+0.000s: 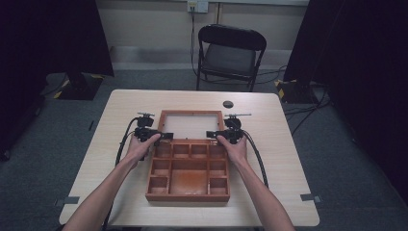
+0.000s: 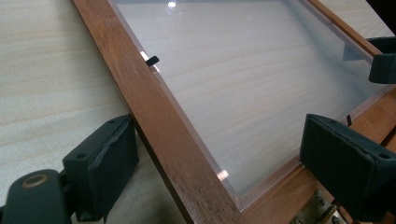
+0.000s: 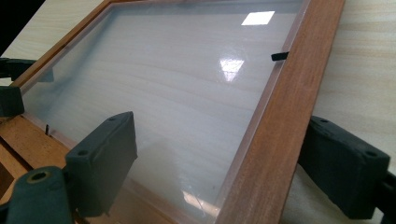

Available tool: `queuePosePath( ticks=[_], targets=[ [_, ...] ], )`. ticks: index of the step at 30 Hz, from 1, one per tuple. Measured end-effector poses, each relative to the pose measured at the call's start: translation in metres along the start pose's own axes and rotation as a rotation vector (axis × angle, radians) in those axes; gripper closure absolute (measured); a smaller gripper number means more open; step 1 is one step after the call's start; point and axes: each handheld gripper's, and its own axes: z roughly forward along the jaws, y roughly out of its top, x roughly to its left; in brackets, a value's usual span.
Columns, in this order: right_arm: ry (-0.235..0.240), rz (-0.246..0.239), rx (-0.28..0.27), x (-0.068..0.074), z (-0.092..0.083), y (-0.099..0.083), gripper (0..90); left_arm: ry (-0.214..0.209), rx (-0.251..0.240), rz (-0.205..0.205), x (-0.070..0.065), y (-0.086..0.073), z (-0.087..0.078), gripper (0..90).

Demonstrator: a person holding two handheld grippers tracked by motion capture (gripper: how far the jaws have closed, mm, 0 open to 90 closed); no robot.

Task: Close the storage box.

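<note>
A brown wooden box [image 1: 188,194] with several open compartments sits mid-table. Its lid [image 1: 192,113], a wooden frame around a clear pane [image 1: 192,126], lies back flat on the table beyond it. My left gripper [image 1: 167,136] straddles the lid's left rail [image 2: 154,116] near the brass hinge [image 2: 317,212]. One jaw stands outside the rail and the other over the pane [image 2: 243,79], with gaps on both sides. My right gripper [image 1: 211,134] straddles the right rail [image 3: 275,116] the same way, jaws apart and not pressing. Each gripper [image 2: 224,158] [image 3: 224,163] is open.
A small black round object [image 1: 228,104] lies on the table [image 1: 288,159] behind the lid's right corner. A black folding chair [image 1: 231,53] stands beyond the table's far edge. Cables run over the grey floor at the right.
</note>
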Motion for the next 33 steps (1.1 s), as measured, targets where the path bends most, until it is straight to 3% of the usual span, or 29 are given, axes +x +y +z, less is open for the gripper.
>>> queuePosePath(
  ticks=[3, 5, 7, 11, 16, 20, 33],
  targets=[
    [-0.009, -0.004, -0.005, 0.001, -0.001, 0.000, 13.1, 0.010, 0.002, 0.003, -0.002, 0.001, 0.000, 11.1],
    [-0.017, -0.025, -0.014, 0.004, -0.003, 0.001, 13.1, 0.010, -0.005, 0.024, -0.003, 0.002, -0.001, 11.1],
    [-0.029, -0.049, -0.021, 0.006, -0.004, 0.002, 13.2, -0.012, -0.016, 0.015, -0.002, 0.001, -0.001, 13.5],
    [-0.040, -0.071, -0.021, 0.007, -0.007, 0.004, 14.1, -0.001, -0.017, 0.033, -0.004, 0.002, -0.002, 14.0],
    [-0.039, -0.064, -0.040, 0.007, -0.012, 0.005, 20.2, 0.015, -0.027, 0.050, -0.007, 0.003, -0.005, 16.5],
    [-0.030, -0.068, -0.071, 0.008, -0.018, 0.008, 21.3, 0.036, -0.056, 0.070, -0.008, 0.006, -0.012, 24.1],
    [-0.004, -0.063, -0.141, 0.012, -0.038, 0.011, 29.6, 0.020, -0.109, 0.094, -0.014, 0.011, -0.029, 30.0]
  ],
)
